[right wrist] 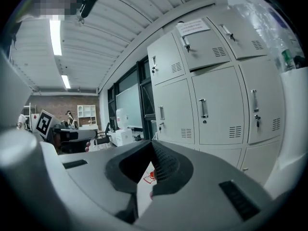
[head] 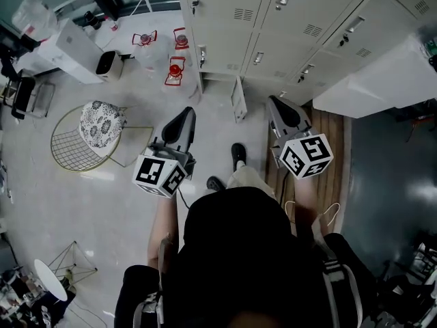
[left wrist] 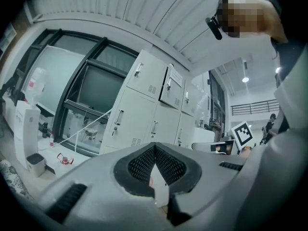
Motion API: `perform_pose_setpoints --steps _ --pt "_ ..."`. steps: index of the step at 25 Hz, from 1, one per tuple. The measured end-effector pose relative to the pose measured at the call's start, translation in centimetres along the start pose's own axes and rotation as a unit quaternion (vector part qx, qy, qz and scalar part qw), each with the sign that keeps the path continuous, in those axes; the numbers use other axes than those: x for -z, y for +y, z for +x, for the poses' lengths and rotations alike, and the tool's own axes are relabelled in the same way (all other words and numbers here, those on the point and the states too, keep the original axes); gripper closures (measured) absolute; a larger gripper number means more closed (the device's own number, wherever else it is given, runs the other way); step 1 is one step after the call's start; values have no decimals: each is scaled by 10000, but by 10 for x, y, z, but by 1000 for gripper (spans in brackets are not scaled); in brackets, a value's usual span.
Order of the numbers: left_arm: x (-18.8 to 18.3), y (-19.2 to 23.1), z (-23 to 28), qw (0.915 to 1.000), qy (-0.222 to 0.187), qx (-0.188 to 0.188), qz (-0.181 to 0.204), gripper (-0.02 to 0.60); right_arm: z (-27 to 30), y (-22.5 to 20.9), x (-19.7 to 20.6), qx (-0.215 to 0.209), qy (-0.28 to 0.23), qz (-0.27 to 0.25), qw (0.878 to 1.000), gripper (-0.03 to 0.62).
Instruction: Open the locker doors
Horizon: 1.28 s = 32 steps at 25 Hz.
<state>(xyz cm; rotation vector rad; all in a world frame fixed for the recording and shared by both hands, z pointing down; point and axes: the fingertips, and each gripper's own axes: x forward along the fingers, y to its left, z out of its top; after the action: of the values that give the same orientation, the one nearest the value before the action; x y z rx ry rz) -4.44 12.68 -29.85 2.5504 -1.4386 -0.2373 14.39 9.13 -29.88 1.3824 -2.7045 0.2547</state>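
Left gripper (left wrist: 155,147) and right gripper (right wrist: 152,144), jaws closed on nothing, facing pale grey metal lockers (head: 300,19)

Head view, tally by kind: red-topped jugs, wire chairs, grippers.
Red-topped jugs: 3
Wire chair: 1
Grippers: 2
Total: 6

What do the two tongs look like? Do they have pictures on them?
Both are smooth grey shells with black ribbed pads inside. From above, the left tongs look darker than the right tongs. Each carries a white cube printed with black square markers. The person wears a dark top.
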Motion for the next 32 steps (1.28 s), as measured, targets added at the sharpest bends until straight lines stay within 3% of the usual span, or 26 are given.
perform_pose_setpoints --steps 5,10,32 --pt "-35 -2 7 9997 -99 111 181 566 9 6 -34 -211 -272 -28 9994 589" --pt "-47 -5 3 9995 -89 158 272 566 6 11 -52 -244 -568 62 9981 589" --pt "-40 -9 9 9992 -51 212 329 566 4 26 -39 -278 -352 -306 9985 589"
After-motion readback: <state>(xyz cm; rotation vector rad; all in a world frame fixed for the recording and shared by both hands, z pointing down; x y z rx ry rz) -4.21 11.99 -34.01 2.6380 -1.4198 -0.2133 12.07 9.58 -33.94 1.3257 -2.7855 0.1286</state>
